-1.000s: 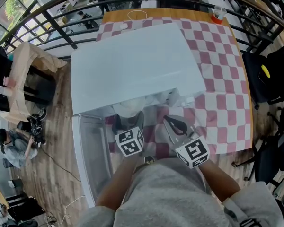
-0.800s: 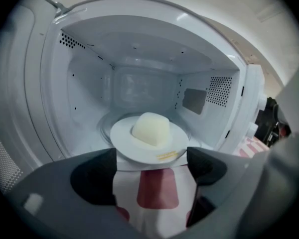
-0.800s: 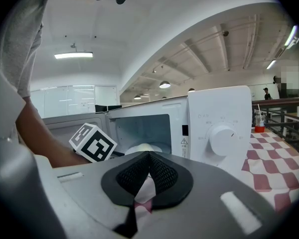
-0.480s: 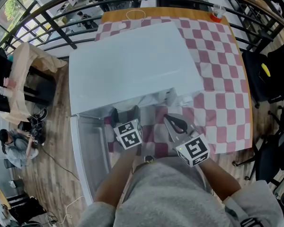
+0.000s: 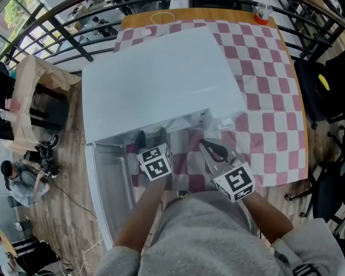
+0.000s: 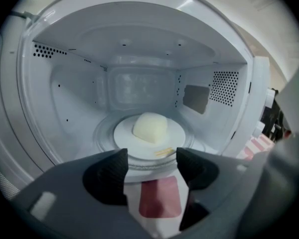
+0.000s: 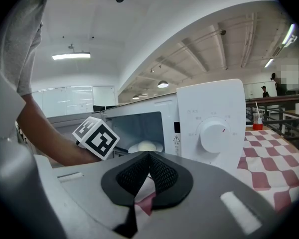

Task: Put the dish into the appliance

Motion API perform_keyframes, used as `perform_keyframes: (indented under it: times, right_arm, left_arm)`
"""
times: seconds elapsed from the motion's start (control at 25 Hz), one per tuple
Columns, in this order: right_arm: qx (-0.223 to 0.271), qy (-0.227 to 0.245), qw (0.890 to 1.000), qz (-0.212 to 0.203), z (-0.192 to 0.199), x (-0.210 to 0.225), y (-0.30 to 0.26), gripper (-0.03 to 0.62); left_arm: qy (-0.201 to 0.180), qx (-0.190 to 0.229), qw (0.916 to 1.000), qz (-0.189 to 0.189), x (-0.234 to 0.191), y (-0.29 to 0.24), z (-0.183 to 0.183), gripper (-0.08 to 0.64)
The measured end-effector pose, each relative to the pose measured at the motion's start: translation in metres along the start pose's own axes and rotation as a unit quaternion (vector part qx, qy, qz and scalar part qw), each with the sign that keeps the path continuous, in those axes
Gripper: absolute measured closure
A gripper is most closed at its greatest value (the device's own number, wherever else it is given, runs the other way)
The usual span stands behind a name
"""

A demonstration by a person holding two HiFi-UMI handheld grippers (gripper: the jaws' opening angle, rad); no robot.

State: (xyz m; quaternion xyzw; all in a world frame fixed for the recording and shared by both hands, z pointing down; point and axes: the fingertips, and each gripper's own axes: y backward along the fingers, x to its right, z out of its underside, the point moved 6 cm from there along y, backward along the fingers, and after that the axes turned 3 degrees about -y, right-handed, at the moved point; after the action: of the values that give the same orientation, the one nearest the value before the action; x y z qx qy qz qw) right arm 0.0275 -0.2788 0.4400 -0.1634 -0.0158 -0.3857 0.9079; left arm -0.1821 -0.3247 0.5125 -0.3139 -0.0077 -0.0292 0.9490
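The white microwave (image 5: pixel 161 79) stands open on the table, with its door (image 5: pixel 109 183) swung out to the left. Inside, a white plate (image 6: pixel 174 133) carrying a pale yellow bun (image 6: pixel 149 127) rests on the turntable. My left gripper (image 6: pixel 152 156) hovers just outside the opening, in front of the plate. Its jaws have just been closing, they stand open, and nothing is between them. In the head view the left gripper (image 5: pixel 150 138) is at the oven's mouth. My right gripper (image 7: pixel 148 156) is shut and empty, held before the control panel with its dial (image 7: pixel 213 133).
A pink-and-white checked cloth (image 5: pixel 264 96) covers the table. A cup with a red base (image 5: pixel 263 17) stands at the far right corner. A black chair (image 5: pixel 328 91) is to the right and dark railings (image 5: pixel 75 36) run behind the table.
The plate seen between the left jaws at the oven's mouth a second ago is no longer in them. The left gripper has drawn back slightly and its jaws are narrower. The right gripper has not moved.
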Motion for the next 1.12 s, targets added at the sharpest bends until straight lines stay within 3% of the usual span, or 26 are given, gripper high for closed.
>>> perform_keyframes:
  times: [0.24, 0.48, 0.64, 0.76, 1.0, 1.12]
  right_arm:
    - [-0.002, -0.003, 1.0, -0.002, 0.004, 0.001, -0.002, 0.594]
    - [-0.005, -0.008, 1.0, -0.001, 0.007, 0.004, 0.0, 0.594]
    - [-0.005, -0.011, 1.0, -0.004, 0.009, 0.006, 0.0, 0.594]
    - [-0.005, -0.009, 1.0, -0.007, 0.009, 0.007, -0.001, 0.594]
    - [-0.008, -0.007, 1.0, -0.009, 0.011, 0.01, 0.002, 0.593]
    - [-0.006, -0.004, 1.0, -0.002, 0.008, 0.015, 0.008, 0.594]
  left_arm:
    - [-0.01, -0.007, 0.9999, 0.007, -0.002, -0.011, -0.007, 0.316]
    - [0.006, -0.01, 0.9999, 0.004, -0.006, -0.011, -0.007, 0.416]
    - [0.027, -0.005, 0.9996, -0.007, -0.012, -0.006, -0.001, 0.528]
    - [0.034, 0.002, 0.9994, -0.007, -0.014, 0.0, -0.002, 0.548]
    - [-0.001, 0.032, 0.9995, -0.001, -0.012, 0.026, -0.005, 0.549]
    - [0.0, 0.049, 0.9988, 0.0, -0.012, 0.044, -0.004, 0.549]
